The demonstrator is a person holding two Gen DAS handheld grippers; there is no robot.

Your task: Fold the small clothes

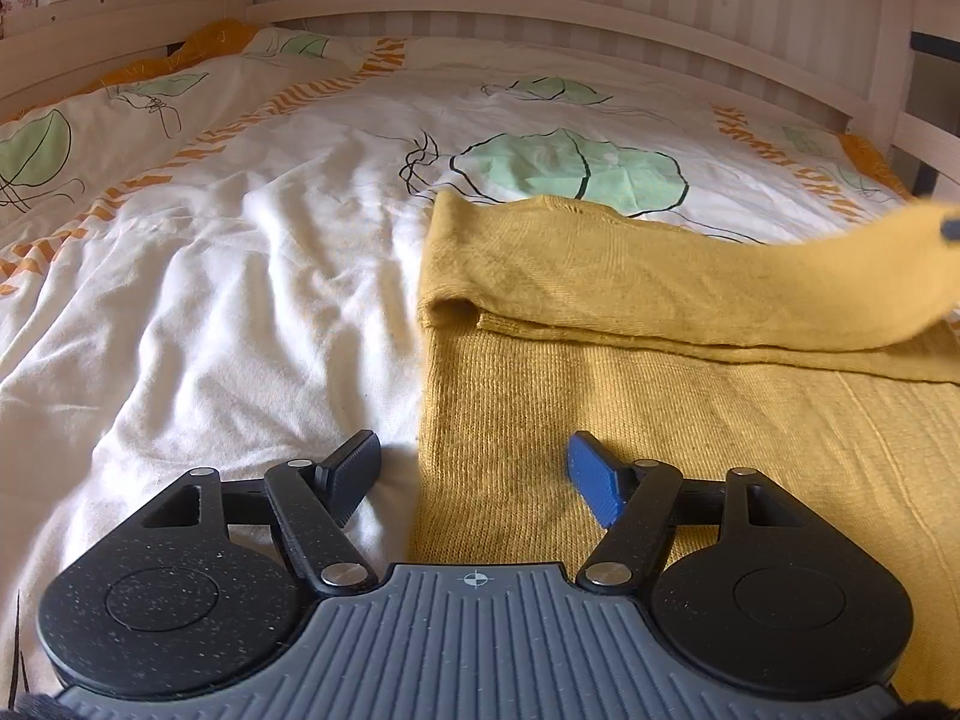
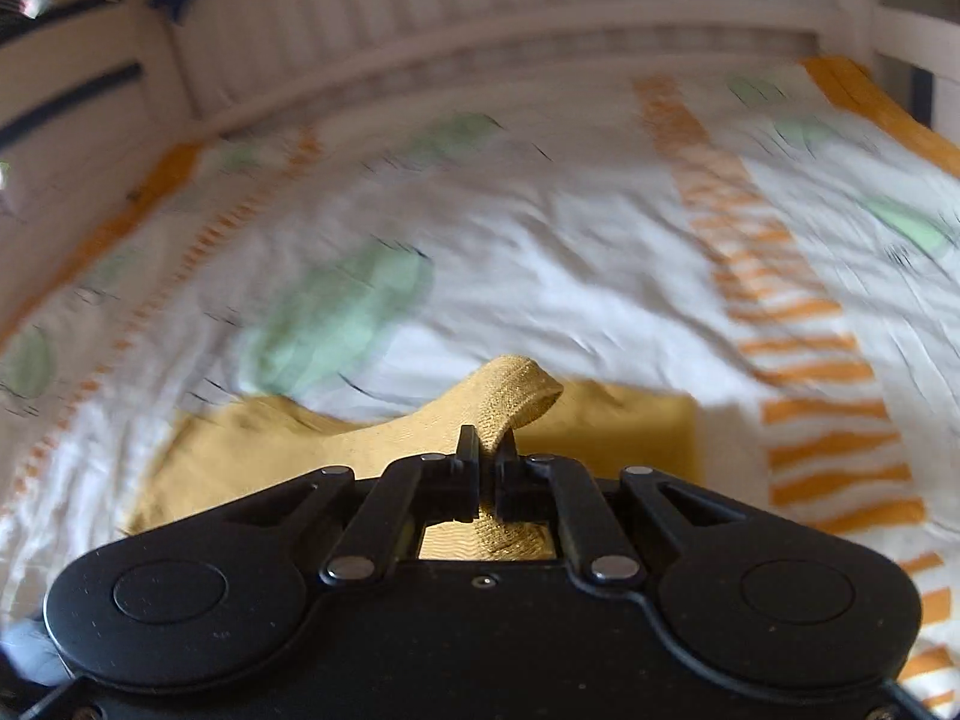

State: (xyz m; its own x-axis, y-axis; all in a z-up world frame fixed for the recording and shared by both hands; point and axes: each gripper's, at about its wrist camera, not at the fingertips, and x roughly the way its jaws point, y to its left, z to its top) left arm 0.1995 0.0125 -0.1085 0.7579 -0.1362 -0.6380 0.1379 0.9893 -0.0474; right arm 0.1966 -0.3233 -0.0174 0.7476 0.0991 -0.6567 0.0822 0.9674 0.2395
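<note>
A mustard-yellow knit garment (image 1: pixel 690 396) lies on a leaf-printed bedspread (image 1: pixel 210 276) inside a white slatted bed frame (image 1: pixel 540 6). The right gripper (image 2: pixel 487 468) is clenched on a fold of the knit, lifting it above the rest. The left gripper (image 1: pixel 474 474), jaws spread and empty, hovers low over the garment's near left edge.

Mustard knit garment (image 1: pixel 690 396); white green-leaf, orange-striped bedcover (image 1: pixel 240 252).
</note>
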